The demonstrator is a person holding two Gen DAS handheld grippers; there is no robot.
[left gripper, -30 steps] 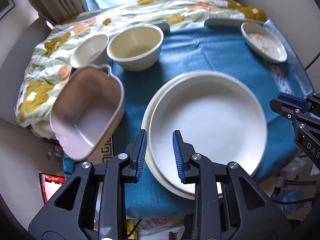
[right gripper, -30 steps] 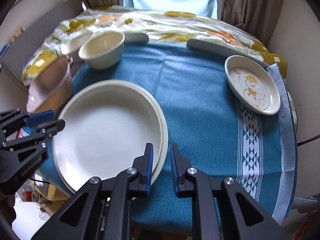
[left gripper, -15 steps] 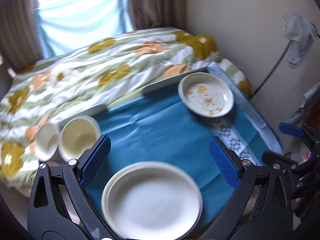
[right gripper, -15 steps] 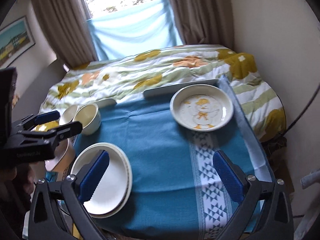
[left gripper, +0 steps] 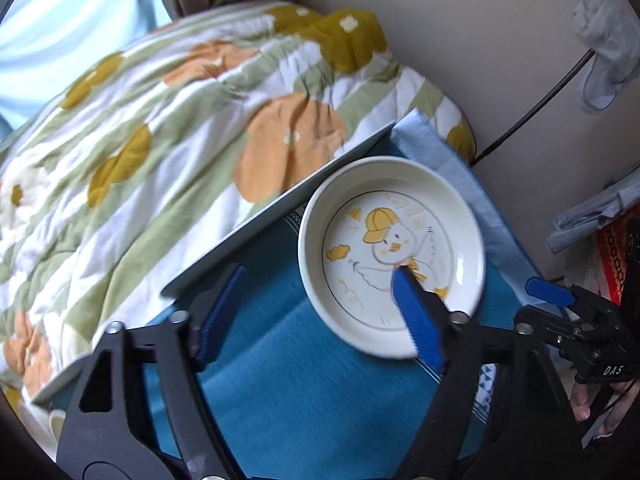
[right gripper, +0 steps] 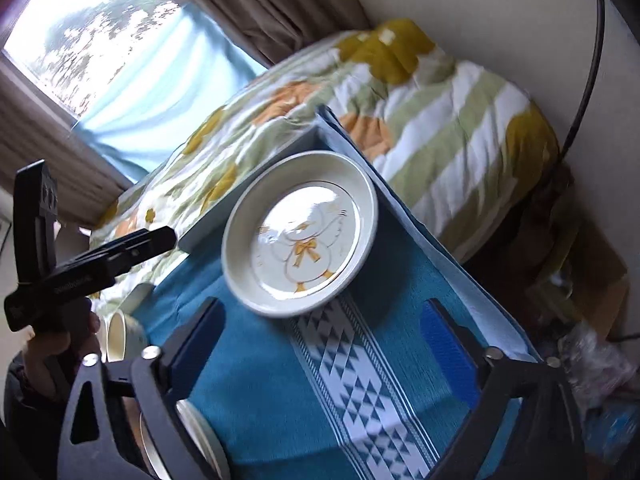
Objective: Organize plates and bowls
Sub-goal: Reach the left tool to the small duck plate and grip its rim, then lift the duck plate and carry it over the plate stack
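A cream plate with a duck picture (left gripper: 394, 248) lies on the blue tablecloth (left gripper: 304, 380) at the table's far right corner; it also shows in the right wrist view (right gripper: 300, 236). My left gripper (left gripper: 316, 312) is wide open, its right finger (left gripper: 416, 320) over the plate's near rim and its left finger over the cloth. My right gripper (right gripper: 324, 344) is wide open and empty, just short of the plate. A cream bowl (right gripper: 122, 336) and the edge of the stacked white plates (right gripper: 200, 440) show at the lower left.
A flowered quilt (left gripper: 160, 128) covers the bed behind the table. A wall with a black cable (left gripper: 532, 112) is close on the right. The cloth's patterned band (right gripper: 360, 384) runs toward me. The left gripper shows in the right wrist view (right gripper: 92, 264).
Both grippers have opened wide and swung right, closing in on the duck plate. The large plates, the bowls and the pink dish have dropped out of the left view.
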